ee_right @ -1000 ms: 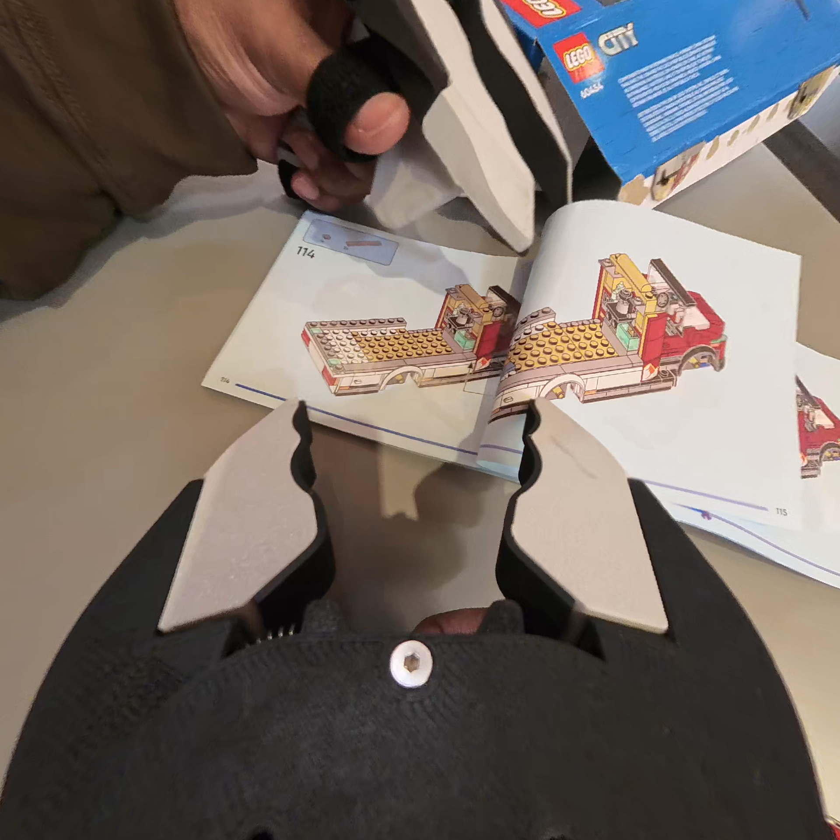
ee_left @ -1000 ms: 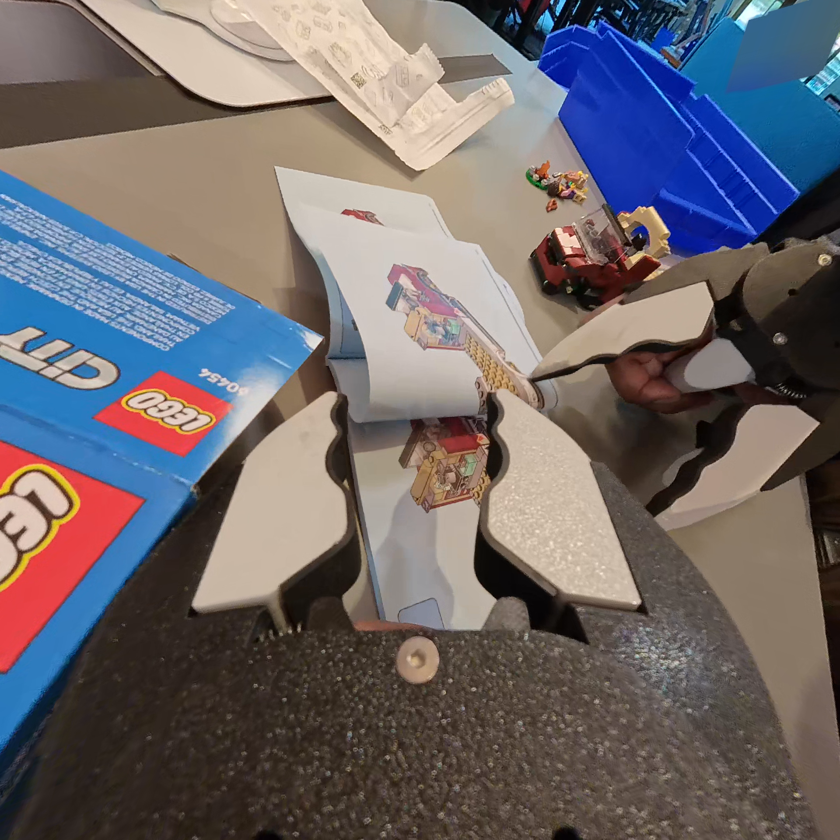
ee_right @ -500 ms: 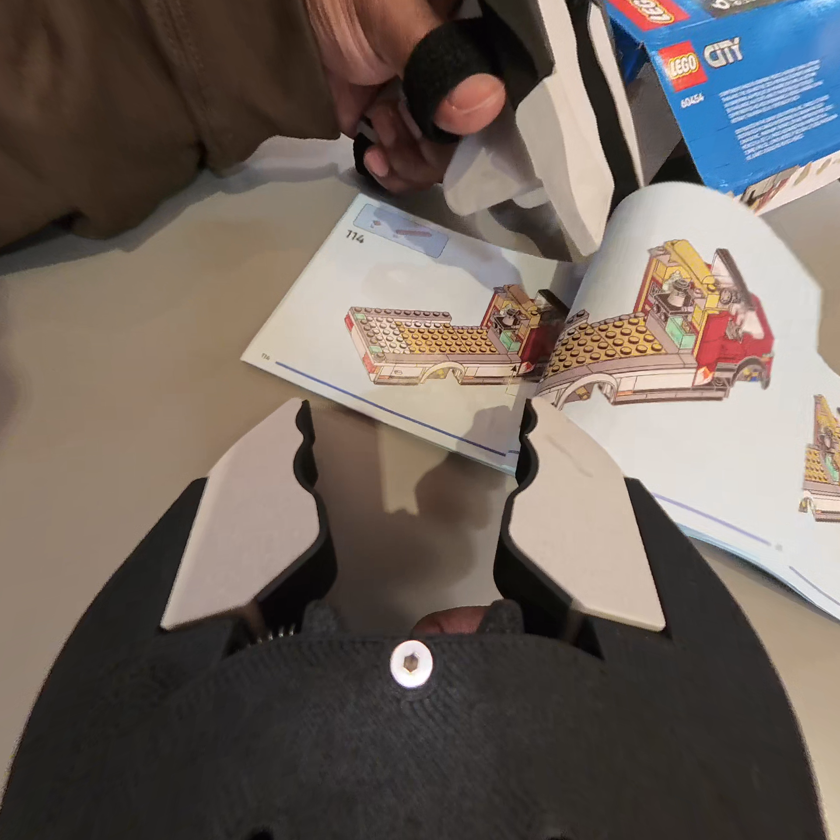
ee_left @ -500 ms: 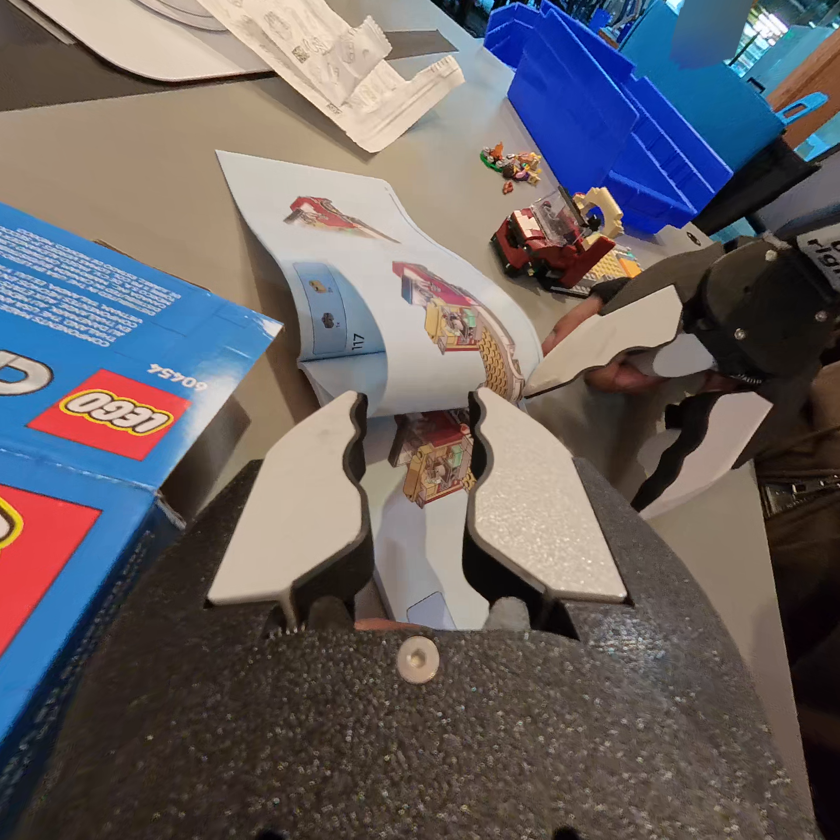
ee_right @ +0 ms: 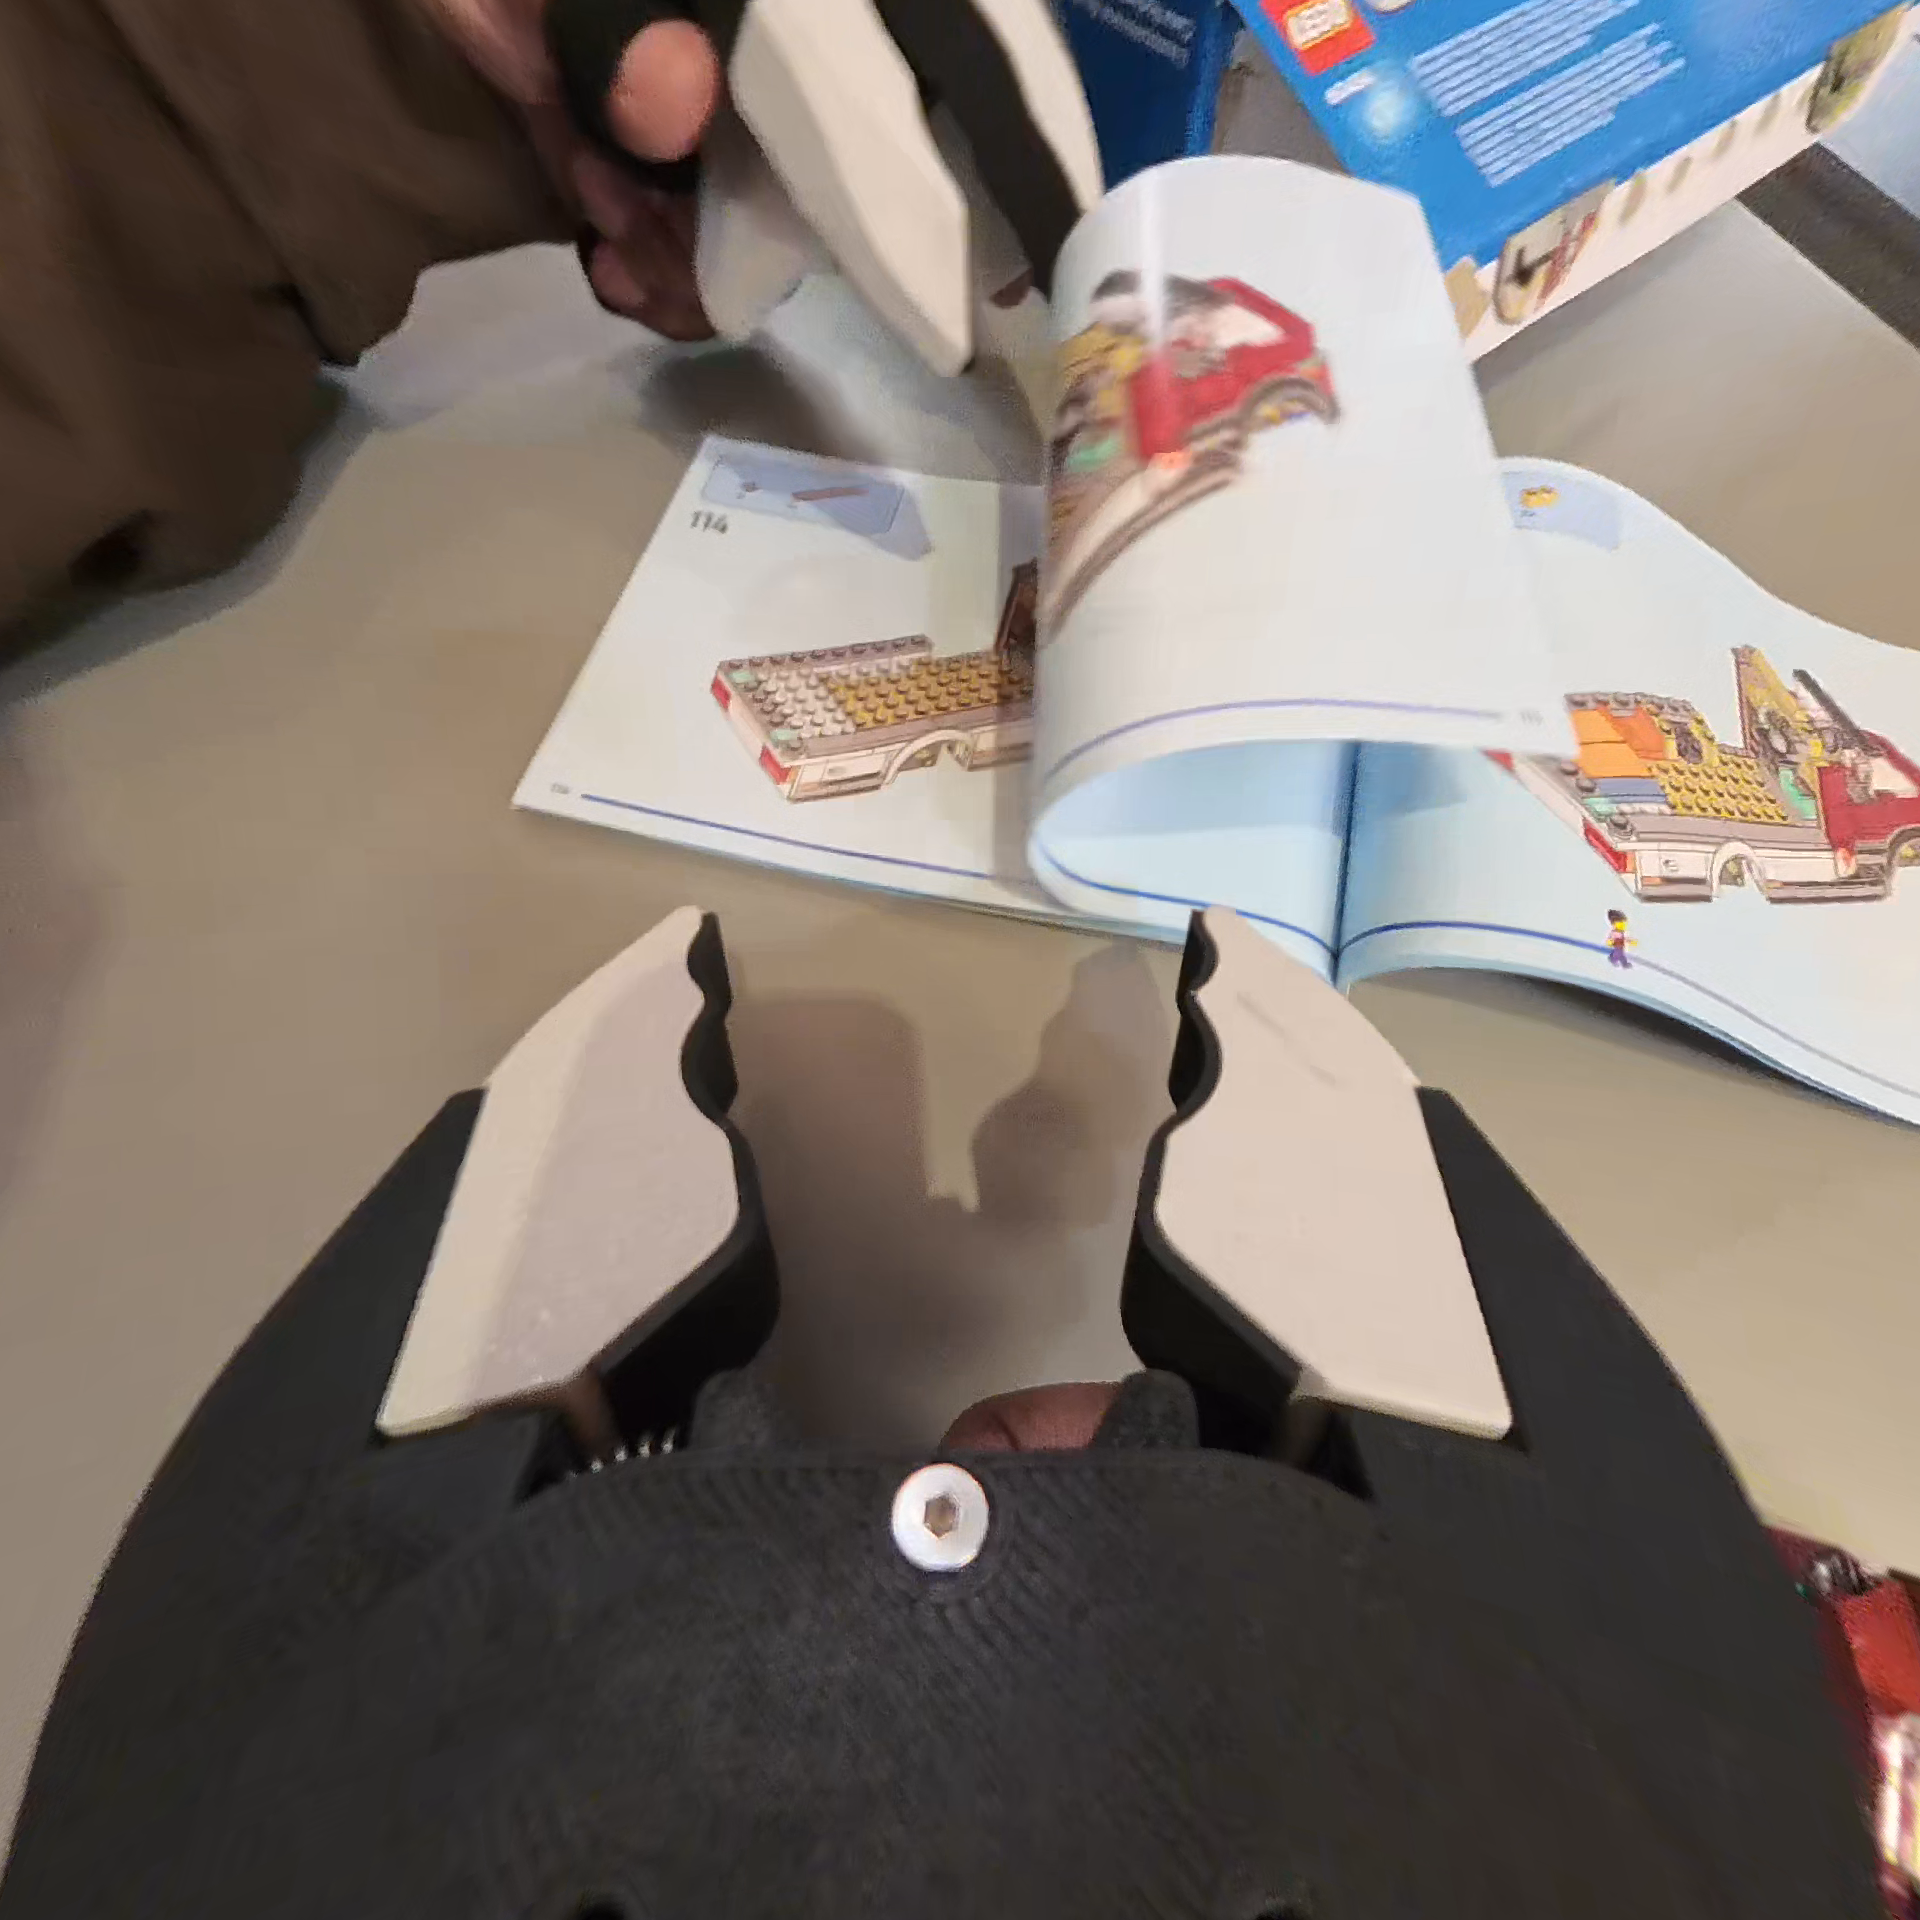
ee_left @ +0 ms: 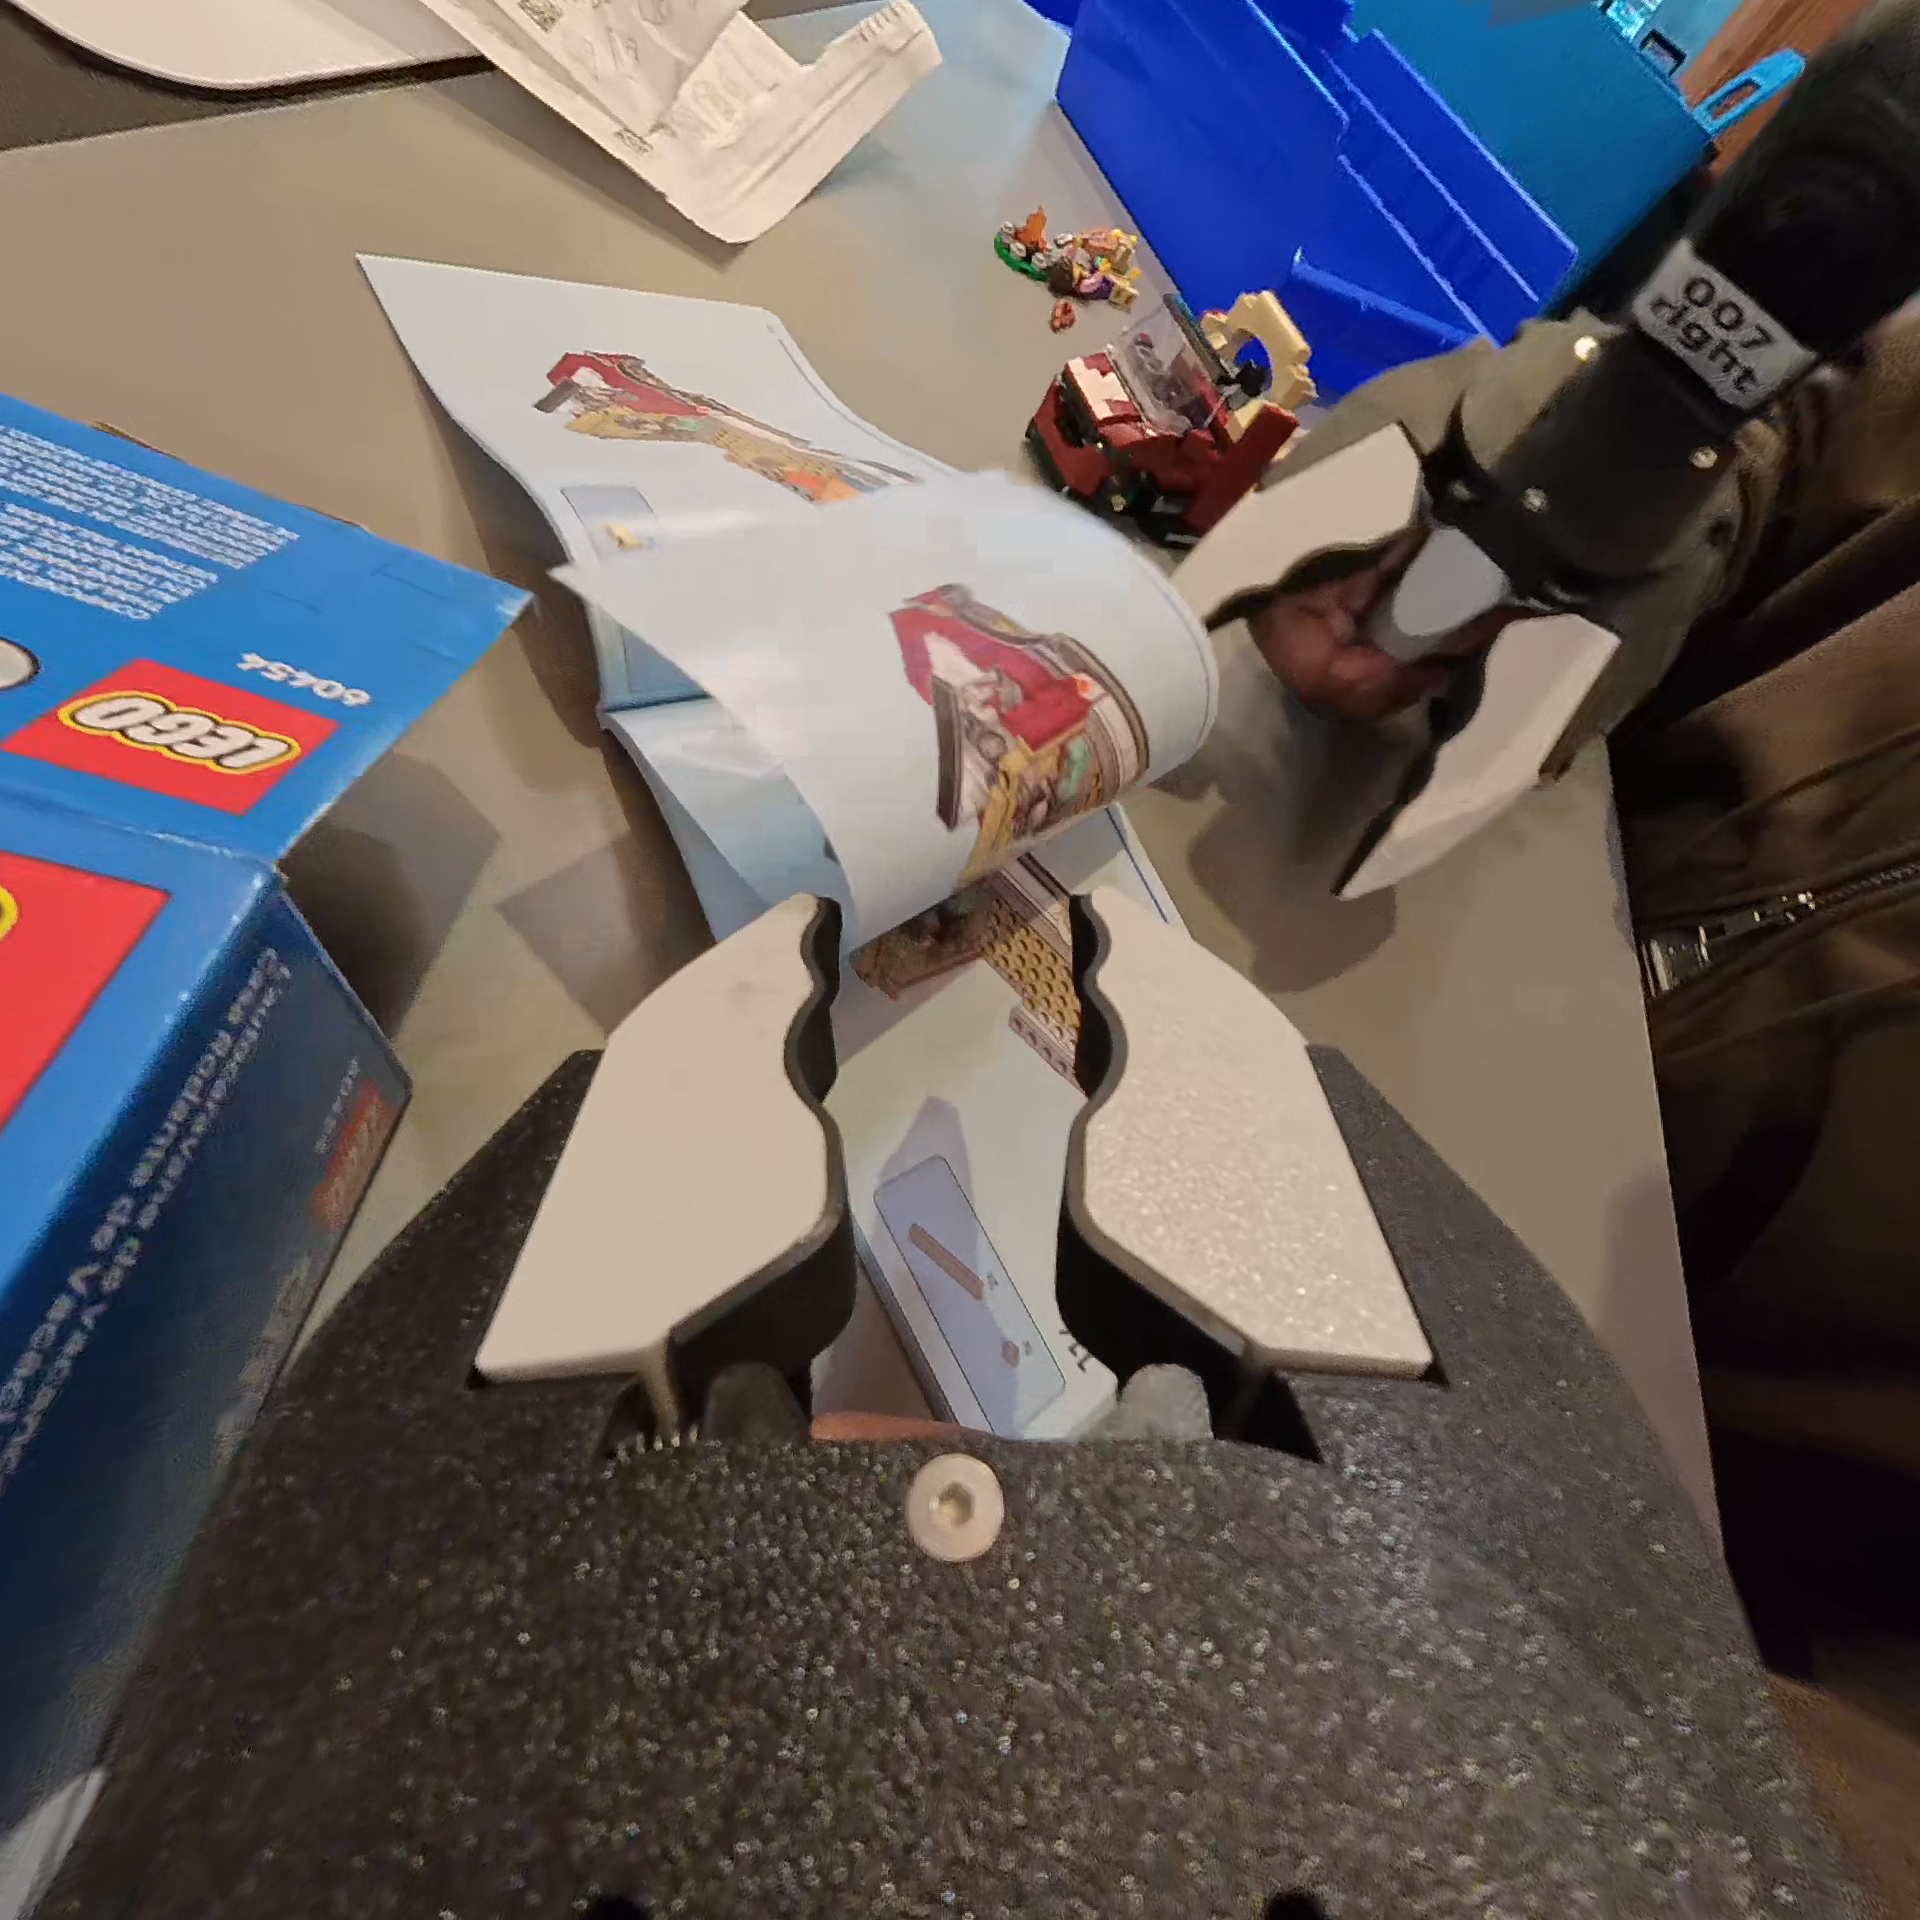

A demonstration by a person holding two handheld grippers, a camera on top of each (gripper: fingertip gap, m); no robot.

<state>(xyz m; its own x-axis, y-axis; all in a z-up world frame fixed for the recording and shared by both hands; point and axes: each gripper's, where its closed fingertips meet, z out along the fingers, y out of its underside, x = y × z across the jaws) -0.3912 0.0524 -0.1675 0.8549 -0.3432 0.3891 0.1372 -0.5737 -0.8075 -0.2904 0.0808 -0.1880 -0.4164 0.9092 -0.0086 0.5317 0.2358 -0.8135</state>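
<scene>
Left wrist view: left gripper (ee_left: 951, 925) fingers apart w/ nothing clamped, over the open booklet (ee_left: 727, 769) on the table (ee_left: 208, 260); curled page (ee_left: 883, 675) just ahead of the tips. Blue box (ee_left: 156, 727) at left.

Right wrist view: right gripper (ee_right: 951, 935) fingers wide apart, bare, above table just short of the booklet edge (ee_right: 831, 842).

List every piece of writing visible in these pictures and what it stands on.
Wording not copied; only its places.
Blue box: logo and white print.
Open booklet: page numbers.
White paper sheet: tiny print, unreadable.
Grey label on the right hand-held gripper: short text.
</scene>
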